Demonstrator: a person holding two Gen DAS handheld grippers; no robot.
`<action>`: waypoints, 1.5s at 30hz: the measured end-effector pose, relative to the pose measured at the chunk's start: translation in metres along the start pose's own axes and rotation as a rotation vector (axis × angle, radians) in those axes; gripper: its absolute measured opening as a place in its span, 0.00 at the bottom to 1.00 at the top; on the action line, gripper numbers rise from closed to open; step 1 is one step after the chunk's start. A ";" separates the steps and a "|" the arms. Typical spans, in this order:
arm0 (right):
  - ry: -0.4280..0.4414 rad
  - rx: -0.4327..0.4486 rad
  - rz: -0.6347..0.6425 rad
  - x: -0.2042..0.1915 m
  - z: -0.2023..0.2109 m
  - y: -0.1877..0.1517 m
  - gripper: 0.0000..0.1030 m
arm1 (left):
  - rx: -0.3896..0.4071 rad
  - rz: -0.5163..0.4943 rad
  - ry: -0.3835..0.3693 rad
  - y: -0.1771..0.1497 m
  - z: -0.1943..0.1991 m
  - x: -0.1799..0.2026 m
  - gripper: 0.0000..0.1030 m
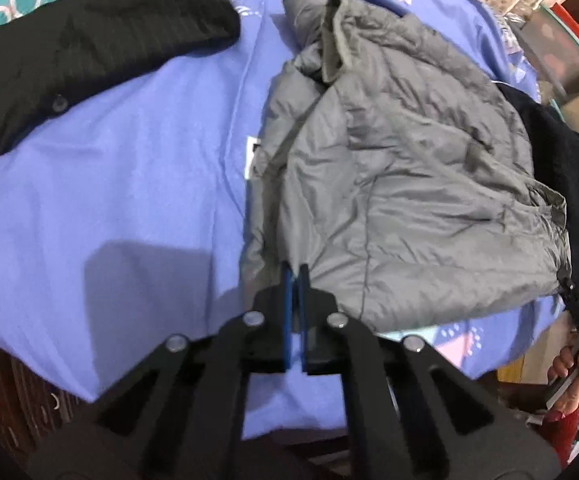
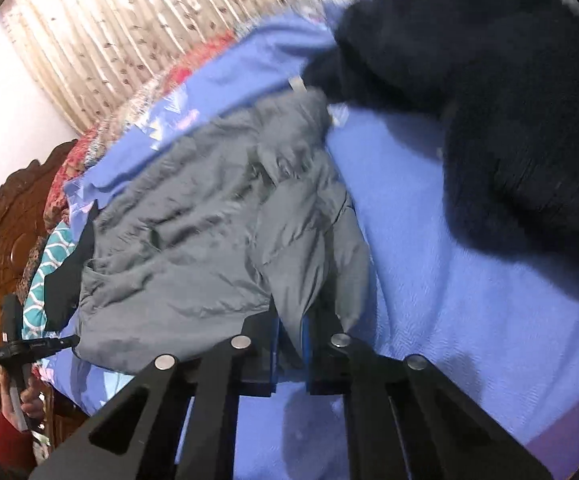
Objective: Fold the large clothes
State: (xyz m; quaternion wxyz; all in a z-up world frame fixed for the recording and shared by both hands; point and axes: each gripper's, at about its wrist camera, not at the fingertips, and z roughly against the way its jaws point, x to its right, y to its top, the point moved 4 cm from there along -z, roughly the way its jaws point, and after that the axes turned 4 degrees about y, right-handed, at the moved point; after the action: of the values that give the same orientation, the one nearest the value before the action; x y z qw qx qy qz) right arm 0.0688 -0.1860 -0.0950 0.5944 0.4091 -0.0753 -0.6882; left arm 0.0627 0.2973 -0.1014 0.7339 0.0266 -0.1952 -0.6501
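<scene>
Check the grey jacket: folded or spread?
Partly folded: grey jacket lies bunched and doubled on the blue sheet, both grippers pinching its edge.

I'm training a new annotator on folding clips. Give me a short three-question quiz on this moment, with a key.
1. True or false: the right gripper is shut on a fold of the grey jacket.
2. What colour is the bedsheet under the jacket? A) white B) blue C) green
3. In the left wrist view, what lies at the top left, apart from the jacket?

Key:
1. True.
2. B.
3. A black garment with a button. The left gripper is shut at the jacket's near edge; whether it pinches fabric cannot be told.
</scene>
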 end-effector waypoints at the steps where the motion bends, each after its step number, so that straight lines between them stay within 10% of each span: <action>1: -0.002 -0.006 0.019 -0.004 0.005 0.000 0.31 | 0.004 0.002 -0.019 -0.002 0.008 0.000 0.02; 8: -0.071 -0.206 -0.059 0.025 -0.024 -0.053 0.31 | -0.088 0.025 -0.007 -0.035 -0.005 -0.021 0.04; 12: -0.070 -0.173 -0.106 0.033 -0.031 -0.059 0.41 | -0.113 0.087 -0.032 -0.038 -0.025 -0.031 0.09; 19: -0.079 0.111 0.039 0.006 0.035 -0.013 0.81 | 0.220 -0.007 0.072 -0.017 0.069 -0.025 0.46; 29: -0.056 0.015 0.376 -0.067 -0.072 0.022 0.82 | 0.330 -0.281 0.124 0.023 0.013 0.069 0.61; 34: -0.161 -0.082 0.159 0.000 -0.116 0.033 0.81 | 0.200 -0.278 0.269 0.027 -0.063 0.051 0.61; 37: -0.051 -0.099 -0.047 0.035 -0.125 0.026 0.79 | 0.214 -0.213 0.197 0.026 -0.073 0.038 0.63; 45: -0.164 -0.065 0.074 0.019 -0.131 0.016 0.79 | 0.216 -0.251 0.233 0.023 -0.080 0.041 0.66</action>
State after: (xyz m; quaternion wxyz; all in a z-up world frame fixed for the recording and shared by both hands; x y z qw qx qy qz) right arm 0.1674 -0.1574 -0.1797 0.6244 0.3289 -0.1164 -0.6988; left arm 0.1135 0.2437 -0.1580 0.6575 0.2043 -0.1726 -0.7044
